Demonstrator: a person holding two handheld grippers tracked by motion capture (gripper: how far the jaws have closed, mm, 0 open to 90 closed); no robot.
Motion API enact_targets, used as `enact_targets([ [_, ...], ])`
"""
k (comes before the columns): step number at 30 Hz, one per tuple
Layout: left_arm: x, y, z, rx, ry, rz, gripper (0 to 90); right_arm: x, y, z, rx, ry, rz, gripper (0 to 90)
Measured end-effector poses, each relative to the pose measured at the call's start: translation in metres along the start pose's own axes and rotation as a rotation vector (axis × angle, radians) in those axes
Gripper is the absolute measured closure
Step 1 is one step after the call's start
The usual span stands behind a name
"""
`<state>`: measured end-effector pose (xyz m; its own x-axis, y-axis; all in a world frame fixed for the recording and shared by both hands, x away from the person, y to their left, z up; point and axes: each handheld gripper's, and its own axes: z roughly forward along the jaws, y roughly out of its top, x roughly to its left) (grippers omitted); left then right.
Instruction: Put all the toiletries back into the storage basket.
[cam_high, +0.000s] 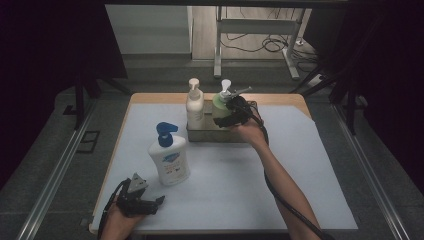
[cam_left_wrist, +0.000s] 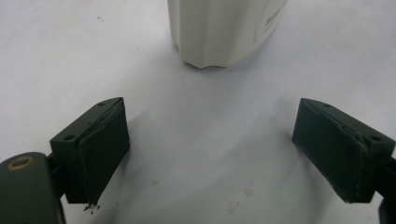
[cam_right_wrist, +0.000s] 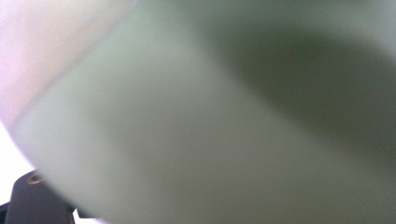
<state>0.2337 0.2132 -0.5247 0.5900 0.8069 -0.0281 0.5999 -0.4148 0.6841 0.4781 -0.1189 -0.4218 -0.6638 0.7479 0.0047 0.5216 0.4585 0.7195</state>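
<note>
Left gripper (cam_high: 150, 204) rests released on table (cam_high: 300, 165); right gripper (cam_high: 225, 116) grasping green bottle (cam_high: 219, 104) in tray (cam_high: 200, 135)

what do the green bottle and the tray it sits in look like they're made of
Green bottle: probably plastic, matte pale green, smooth and opaque up close, with a white pump. Tray: looks like metal, with a dull grey sheen on its low wall, though the dim light leaves that open.

A blurred pale green bottle (cam_right_wrist: 210, 121) looms right against the camera, close above the claw.
</note>
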Motion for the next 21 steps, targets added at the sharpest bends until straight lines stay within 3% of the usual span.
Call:
enact_targets([
  [11,0.000,0.000,0.000,-0.001,0.000,0.000,10.7,-0.005,-0.006,0.000,-0.049,0.022,0.019,11.1],
  [21,0.000,0.000,0.000,-0.001,0.000,0.000,10.7,-0.003,-0.013,-0.017,-0.071,0.017,0.003,12.9],
])
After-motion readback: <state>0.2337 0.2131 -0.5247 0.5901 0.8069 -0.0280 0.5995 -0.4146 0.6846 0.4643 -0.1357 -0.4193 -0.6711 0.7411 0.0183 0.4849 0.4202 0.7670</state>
